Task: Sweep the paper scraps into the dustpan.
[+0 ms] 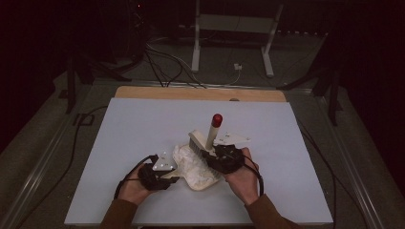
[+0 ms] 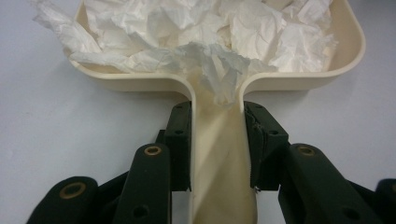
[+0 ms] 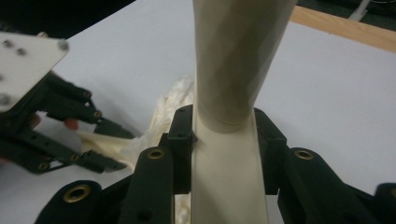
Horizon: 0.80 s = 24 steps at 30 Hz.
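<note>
A cream dustpan [image 2: 348, 51] lies on the white table, heaped with crumpled white paper [image 2: 205, 32]. My left gripper [image 2: 217, 140] is shut on the dustpan's handle [image 2: 219, 154]; from above this gripper [image 1: 160, 176] sits at the pan's left side. A cream brush [image 1: 197, 142] with a red-tipped handle [image 1: 217, 119] stands over the paper [image 1: 193, 164], bristles down at the pan's far edge. My right gripper [image 3: 224, 144] is shut on the brush handle [image 3: 233, 70], and it shows in the high view [image 1: 224, 157] to the right of the pan.
The white table top [image 1: 143, 129] has open surface all around the pan. A wooden strip [image 1: 200, 93] runs along the far edge. Cables [image 1: 162, 62] and a white stand [image 1: 229, 33] lie on the floor beyond.
</note>
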Motion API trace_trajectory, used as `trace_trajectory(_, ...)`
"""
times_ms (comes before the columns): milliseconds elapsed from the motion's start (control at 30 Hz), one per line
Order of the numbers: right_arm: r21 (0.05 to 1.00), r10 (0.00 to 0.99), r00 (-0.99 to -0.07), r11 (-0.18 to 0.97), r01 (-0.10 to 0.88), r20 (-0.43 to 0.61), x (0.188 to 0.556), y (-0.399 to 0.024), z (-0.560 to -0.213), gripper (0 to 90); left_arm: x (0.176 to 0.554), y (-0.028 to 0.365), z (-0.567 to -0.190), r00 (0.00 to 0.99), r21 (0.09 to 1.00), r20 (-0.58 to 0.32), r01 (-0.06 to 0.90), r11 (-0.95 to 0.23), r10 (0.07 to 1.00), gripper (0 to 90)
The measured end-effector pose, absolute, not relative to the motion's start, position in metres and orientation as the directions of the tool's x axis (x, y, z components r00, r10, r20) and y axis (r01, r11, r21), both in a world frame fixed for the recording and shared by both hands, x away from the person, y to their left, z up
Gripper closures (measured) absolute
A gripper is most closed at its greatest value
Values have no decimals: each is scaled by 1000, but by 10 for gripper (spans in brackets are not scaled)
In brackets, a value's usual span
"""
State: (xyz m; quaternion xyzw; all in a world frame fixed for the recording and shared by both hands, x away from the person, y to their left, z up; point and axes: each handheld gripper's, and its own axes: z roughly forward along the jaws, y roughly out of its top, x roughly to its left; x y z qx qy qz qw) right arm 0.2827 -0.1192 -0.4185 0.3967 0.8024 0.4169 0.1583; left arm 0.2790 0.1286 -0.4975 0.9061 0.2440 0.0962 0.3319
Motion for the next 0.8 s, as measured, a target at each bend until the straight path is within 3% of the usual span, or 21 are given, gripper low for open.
trace_trajectory(433,823,775,-624,289,489,99,287,-131,-411,670,280,136,-497,844,666,17,391,-636,536,670)
trace_trajectory(800,822,779,-625,321,471,54,302,-146,-414,671,282,143,-495,820,675,21,410,-613,571,670)
